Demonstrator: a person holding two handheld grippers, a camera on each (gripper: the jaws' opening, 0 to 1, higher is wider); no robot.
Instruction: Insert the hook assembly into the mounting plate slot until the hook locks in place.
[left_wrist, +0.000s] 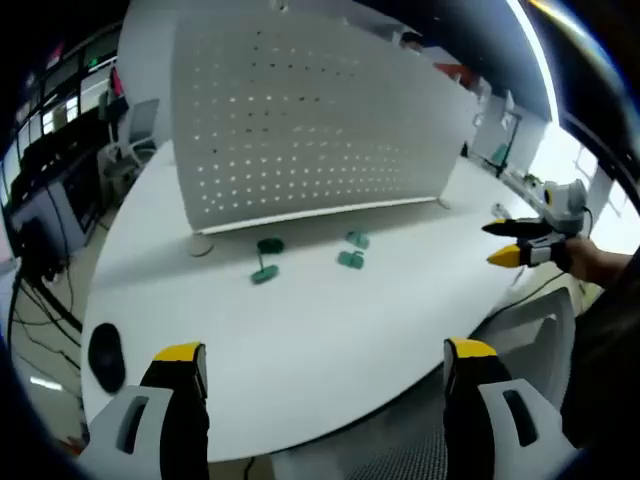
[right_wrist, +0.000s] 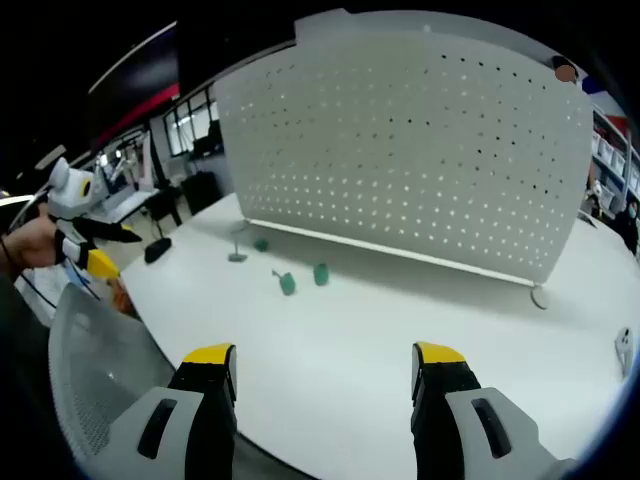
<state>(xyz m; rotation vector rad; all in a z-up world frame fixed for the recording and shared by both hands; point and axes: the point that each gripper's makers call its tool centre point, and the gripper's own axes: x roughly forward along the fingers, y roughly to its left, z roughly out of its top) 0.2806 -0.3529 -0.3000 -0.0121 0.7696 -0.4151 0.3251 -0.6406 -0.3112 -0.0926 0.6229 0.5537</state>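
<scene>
A white perforated mounting plate (left_wrist: 310, 130) stands upright on the white table (left_wrist: 330, 330); the right gripper view shows the plate (right_wrist: 420, 140) too. In front of it lie small green hook pieces (left_wrist: 264, 272), one pair to the left and another pair (left_wrist: 352, 252) to the right. The right gripper view has the green hooks (right_wrist: 305, 278) lying near the plate's base. My left gripper (left_wrist: 325, 355) hovers over the table's near edge, open and empty. My right gripper (right_wrist: 324, 358) is open and empty as well, and it appears at the table's right end (left_wrist: 505, 243), held by a hand.
A black mouse-like object (left_wrist: 105, 357) lies at the table's left edge. A grey mesh chair (right_wrist: 90, 370) stands beside the table. The left gripper (right_wrist: 115, 250) enters from the left, with desks and chairs behind it. A round foot (right_wrist: 540, 296) props the plate.
</scene>
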